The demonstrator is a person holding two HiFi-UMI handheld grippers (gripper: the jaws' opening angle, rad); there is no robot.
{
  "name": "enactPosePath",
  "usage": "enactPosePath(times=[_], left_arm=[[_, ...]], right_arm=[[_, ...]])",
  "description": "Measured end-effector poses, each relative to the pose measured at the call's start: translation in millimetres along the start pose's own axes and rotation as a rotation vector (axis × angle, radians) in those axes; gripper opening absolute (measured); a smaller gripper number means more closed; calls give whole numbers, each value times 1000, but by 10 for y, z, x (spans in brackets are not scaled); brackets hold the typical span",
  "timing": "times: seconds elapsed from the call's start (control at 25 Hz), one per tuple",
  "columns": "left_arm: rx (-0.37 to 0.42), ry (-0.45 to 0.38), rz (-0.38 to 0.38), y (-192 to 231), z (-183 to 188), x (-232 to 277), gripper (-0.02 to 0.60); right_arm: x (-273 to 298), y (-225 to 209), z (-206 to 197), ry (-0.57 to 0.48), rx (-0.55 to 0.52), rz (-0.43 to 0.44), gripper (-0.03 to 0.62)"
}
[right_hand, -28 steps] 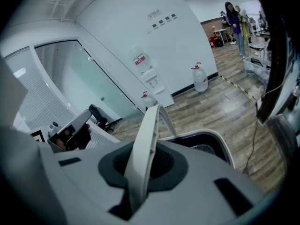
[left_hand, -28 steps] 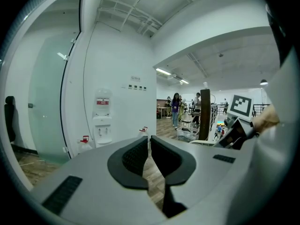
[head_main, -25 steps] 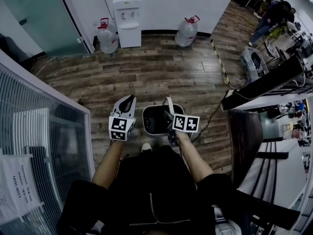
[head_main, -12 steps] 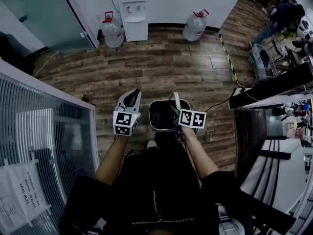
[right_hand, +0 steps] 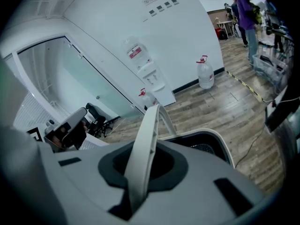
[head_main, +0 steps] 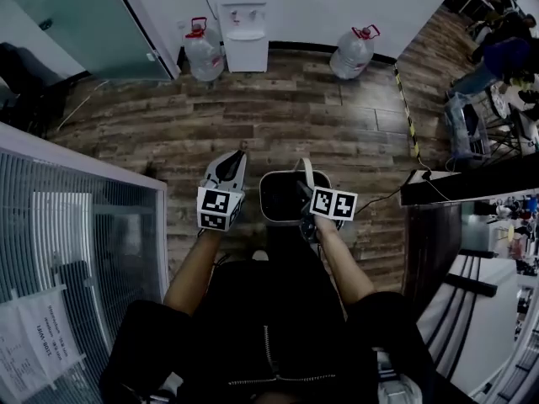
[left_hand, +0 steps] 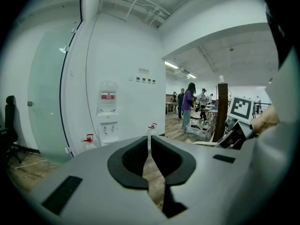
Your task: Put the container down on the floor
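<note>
Both tools and the container (head_main: 282, 199) have gone fwd over the wood floor (head_main: 278, 116) vs a sec ago, and the water dispenser (head_main: 244, 15) sits nearer. Head view: container hangs by its handle (head_main: 296, 173) just ahead of the person's legs, apparently still clear of the floor. The right tool (head_main: 303, 190) is at the handle, the left tool (head_main: 240, 151) just beside the container and apart from it. Left gripper view: left tool (left_hand: 149, 144) has its jaws together w/ only a slit, nothing in it. Right gripper view: right tool (right_hand: 143, 153) is clamped on the handle (right_hand: 149, 125), container rim (right_hand: 220, 146) below. To do it well: stop walking first, sink straight down, keep the base level, stay clear of the cable (head_main: 383, 199), and release only once it sits flat
</note>
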State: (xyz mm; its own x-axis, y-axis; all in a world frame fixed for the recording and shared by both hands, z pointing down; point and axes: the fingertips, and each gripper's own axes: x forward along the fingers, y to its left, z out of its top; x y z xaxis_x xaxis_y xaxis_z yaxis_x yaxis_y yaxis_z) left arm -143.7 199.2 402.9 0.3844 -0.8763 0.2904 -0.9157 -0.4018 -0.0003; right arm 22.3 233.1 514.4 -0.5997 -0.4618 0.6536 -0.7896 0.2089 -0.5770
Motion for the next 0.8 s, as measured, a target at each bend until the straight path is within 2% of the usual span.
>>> enactPosePath(times=[0.48, 0.8], left_arm=[[-28, 19, 80, 351, 338, 1109, 32], [-28, 24, 105, 455, 483, 1532, 32]], right_arm=[[511, -373, 1085, 49, -28, 41, 35], [739, -566, 1535, 69, -44, 56, 35]])
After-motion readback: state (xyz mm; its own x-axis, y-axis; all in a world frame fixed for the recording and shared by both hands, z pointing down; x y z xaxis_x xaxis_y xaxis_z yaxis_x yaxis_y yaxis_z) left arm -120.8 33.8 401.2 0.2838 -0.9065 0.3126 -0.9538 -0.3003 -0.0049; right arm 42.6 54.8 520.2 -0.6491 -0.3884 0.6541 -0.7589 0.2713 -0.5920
